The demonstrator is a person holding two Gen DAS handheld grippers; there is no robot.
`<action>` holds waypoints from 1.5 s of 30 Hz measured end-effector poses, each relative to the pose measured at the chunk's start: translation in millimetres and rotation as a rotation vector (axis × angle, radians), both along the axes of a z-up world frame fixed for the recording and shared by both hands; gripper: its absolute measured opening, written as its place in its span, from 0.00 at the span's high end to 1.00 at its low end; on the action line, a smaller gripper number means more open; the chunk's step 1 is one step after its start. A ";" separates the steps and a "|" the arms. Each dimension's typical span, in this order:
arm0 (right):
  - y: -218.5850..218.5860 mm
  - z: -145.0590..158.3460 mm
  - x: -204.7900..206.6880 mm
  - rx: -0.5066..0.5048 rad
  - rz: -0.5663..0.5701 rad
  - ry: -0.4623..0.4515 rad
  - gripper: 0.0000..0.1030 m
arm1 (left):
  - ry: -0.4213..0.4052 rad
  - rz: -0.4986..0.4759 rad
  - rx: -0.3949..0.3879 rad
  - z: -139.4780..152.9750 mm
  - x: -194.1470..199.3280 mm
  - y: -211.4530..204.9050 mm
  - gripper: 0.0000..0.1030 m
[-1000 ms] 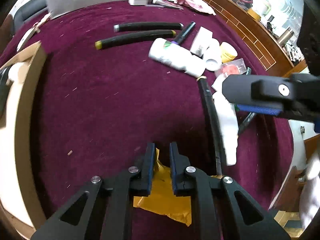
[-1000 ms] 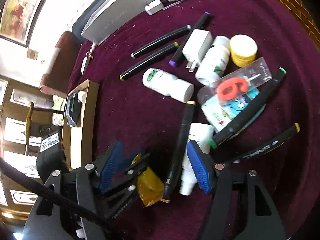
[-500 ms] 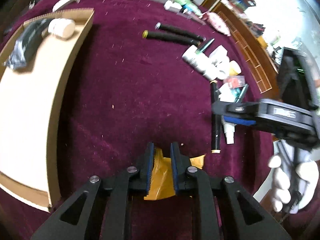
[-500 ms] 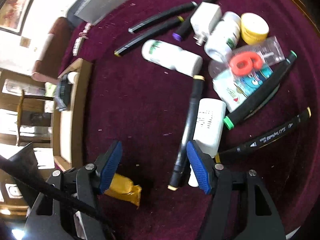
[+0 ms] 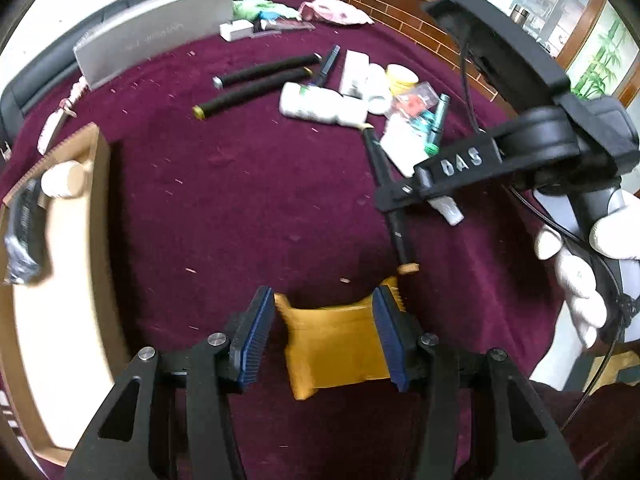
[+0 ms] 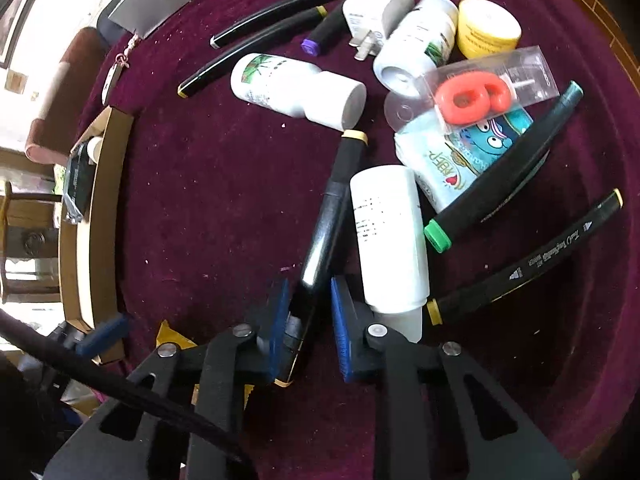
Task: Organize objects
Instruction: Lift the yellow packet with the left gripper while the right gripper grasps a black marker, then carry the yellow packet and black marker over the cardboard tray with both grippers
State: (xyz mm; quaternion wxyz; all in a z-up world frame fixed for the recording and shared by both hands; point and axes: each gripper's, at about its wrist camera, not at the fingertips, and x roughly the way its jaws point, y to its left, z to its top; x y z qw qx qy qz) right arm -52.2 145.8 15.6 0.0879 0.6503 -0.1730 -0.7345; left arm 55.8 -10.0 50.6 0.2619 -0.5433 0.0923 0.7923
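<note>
My left gripper [image 5: 320, 312] is open, its pads on either side of a yellow packet [image 5: 334, 340] that lies flat on the maroon cloth [image 5: 240, 200]. My right gripper [image 6: 306, 304] has closed around a black marker with a tan cap [image 6: 328, 216], the pads at its near end. The marker still rests on the cloth next to a white tube bottle [image 6: 390, 236]. In the left wrist view the right gripper's body [image 5: 500, 152] hovers over the same marker [image 5: 394, 208].
A cardboard tray [image 5: 96, 240] at the left holds a black pouch [image 5: 24, 232] and a small white bottle [image 5: 64, 178]. Several markers, white bottles [image 6: 296, 90], a yellow tin [image 6: 486, 26], a charger [image 6: 376, 4] and packets lie at the far right. A grey box [image 5: 152, 36] stands at the back.
My left gripper has opened and let go of the yellow packet, which now lies on the cloth. My right gripper has moved onto the tan-capped marker and closed around it.
</note>
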 end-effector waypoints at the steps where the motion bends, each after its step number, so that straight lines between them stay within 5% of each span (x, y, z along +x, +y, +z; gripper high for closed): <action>1: 0.3 0.1 0.4 0.000 0.000 0.002 0.82 | 0.012 -0.007 -0.018 -4.2 4.3 6.1 0.55; 6: 0.8 0.7 1.9 0.005 0.004 0.002 0.82 | 0.030 -0.069 -0.088 -29.0 24.5 32.0 0.40; 9: -1.0 1.4 0.9 0.015 0.011 0.004 0.82 | 0.126 -0.085 -0.115 -35.7 44.1 40.8 0.34; 12: -1.5 1.7 -0.3 0.027 0.015 0.004 0.82 | 0.095 -0.073 -0.107 -33.1 42.5 40.4 0.43; 14: -3.0 1.9 -1.1 0.038 0.015 0.005 0.82 | 0.047 -0.055 -0.064 -28.3 36.4 33.9 0.62; 20: -2.4 1.8 1.1 0.027 0.009 0.023 0.83 | -0.032 0.011 0.019 -19.8 35.2 11.9 0.69; 45: -24.4 27.5 12.7 -0.180 0.035 0.054 0.86 | 0.023 0.275 0.192 35.4 25.6 -87.2 0.69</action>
